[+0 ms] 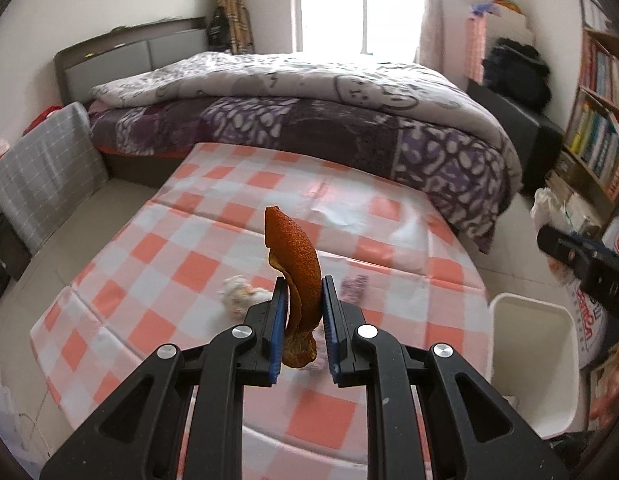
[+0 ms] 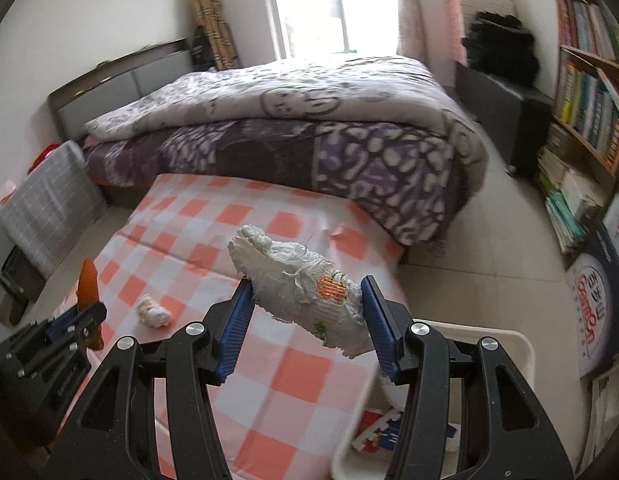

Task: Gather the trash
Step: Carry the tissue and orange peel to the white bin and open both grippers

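L gripper (image 1: pixel 304 300) clamped on orange peel (image 1: pixel 295 276); peel sticks up past the fingertips, tail hanging below the pads. R gripper (image 2: pixel 307 300) squeezes a crumpled white tissue wad (image 2: pixel 299 284) w/ orange print, crosswise btw pads. Another wad (image 2: pixel 151 312) lies on checked cloth (image 2: pixel 269 380), left of R fingers. White bin (image 2: pixel 505 344) under R's right finger.

A bed (image 1: pixel 309 120) under a purple patterned quilt (image 2: pixel 309 140) stands beside a bookshelf (image 1: pixel 597 120).
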A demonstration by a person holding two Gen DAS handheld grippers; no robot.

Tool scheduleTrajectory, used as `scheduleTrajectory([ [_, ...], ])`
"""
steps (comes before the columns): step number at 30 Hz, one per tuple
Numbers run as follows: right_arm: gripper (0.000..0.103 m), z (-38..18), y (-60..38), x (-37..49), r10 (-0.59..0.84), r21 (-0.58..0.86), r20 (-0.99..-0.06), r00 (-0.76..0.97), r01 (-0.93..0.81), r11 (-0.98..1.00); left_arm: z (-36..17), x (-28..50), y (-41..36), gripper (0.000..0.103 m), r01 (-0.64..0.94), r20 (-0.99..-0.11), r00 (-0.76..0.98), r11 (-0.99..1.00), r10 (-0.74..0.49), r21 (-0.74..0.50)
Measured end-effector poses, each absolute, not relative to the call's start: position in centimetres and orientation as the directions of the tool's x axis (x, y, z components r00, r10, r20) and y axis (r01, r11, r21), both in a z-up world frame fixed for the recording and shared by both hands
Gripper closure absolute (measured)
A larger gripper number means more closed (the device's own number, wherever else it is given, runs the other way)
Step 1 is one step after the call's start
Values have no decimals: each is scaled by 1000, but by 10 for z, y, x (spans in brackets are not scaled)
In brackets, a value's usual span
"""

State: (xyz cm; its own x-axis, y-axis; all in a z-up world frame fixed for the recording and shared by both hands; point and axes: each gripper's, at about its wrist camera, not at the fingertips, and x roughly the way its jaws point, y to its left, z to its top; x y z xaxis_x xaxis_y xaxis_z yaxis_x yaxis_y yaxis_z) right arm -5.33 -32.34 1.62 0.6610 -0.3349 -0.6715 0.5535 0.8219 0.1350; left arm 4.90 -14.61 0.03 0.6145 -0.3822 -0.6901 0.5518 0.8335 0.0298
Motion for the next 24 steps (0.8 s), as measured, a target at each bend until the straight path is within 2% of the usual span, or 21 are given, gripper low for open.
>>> scheduleTrajectory([
  [15, 50, 12, -391, -115, -429, 141, -709, 560, 709, 691, -13, -3, -219, 85, 709, -709, 509, 705, -488, 24],
  [20, 27, 11, -413, -139, -476, 168, -705, 526, 776, 608, -24, -24, -244, 85, 758, -726, 456, 652, -514, 14],
  [24, 23, 10, -430, -153, -491, 189, -707, 510, 805, 563, -28, -37, -261, 85, 788, -731, 426, 616, -533, 9],
])
